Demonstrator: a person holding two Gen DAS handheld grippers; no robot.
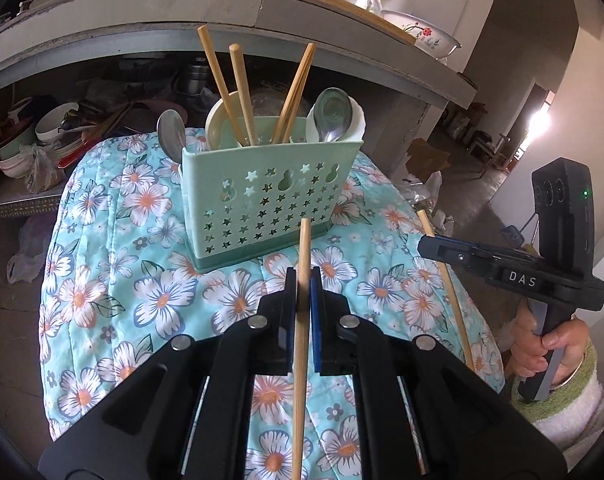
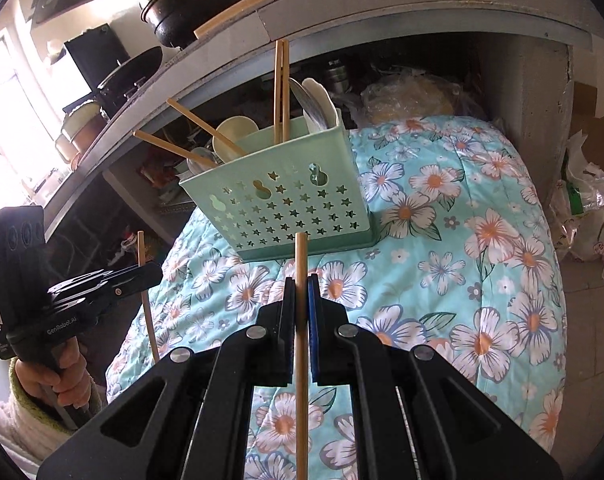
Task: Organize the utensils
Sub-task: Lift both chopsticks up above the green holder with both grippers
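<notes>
1. Two grippers, each held in a person's hand, each pinch one wooden chopstick above a table with a floral cloth (image 1: 102, 264).
2. The left gripper (image 1: 302, 280) has its jaws pressed onto a chopstick (image 1: 302, 340), which runs between the pads and sticks out past the tips toward the caddy.
3. The right gripper (image 2: 302, 288) clamps a second chopstick (image 2: 301, 320) the same way – upright between the pads.
4. A mint-green caddy (image 1: 270, 196) with star-shaped holes stands on the cloth just beyond both grippers.
5. The caddy already holds several chopsticks (image 1: 238, 92), metal spoons (image 1: 333, 114) and pale ceramic spoons (image 2: 232, 136) – all leaning out of its top.
6. A grey counter (image 1: 142, 28) with cluttered shelves below it rises behind the table.
</notes>
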